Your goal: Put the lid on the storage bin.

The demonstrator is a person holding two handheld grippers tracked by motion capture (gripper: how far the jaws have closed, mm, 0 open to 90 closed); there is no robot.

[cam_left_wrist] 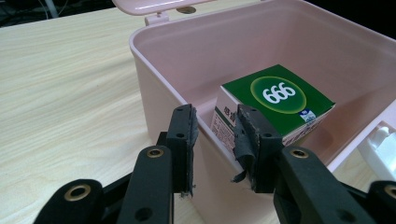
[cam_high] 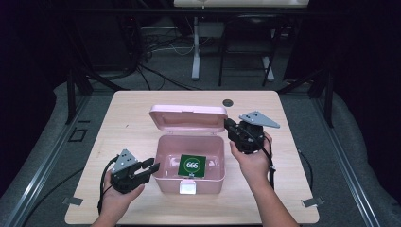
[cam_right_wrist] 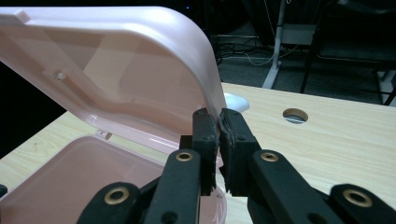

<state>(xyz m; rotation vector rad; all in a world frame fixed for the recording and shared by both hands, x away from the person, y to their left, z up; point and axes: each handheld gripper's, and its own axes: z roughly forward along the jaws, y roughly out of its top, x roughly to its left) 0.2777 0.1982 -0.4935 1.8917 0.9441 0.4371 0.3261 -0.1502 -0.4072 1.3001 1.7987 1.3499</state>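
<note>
Wooden table (cam_high: 132, 118): right gripper (cam_right_wrist: 218, 122) jaws pinch pink lid's (cam_right_wrist: 140, 70) rim.

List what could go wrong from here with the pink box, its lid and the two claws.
1. The right claw pinches only the thin edge of the raised lid; it could slip free and drop onto the left claw.
2. The left claw straddles the pink box wall, apparently loosely; the box may slide or tip.
3. The green carton lies tilted inside and might jam closing.
</note>
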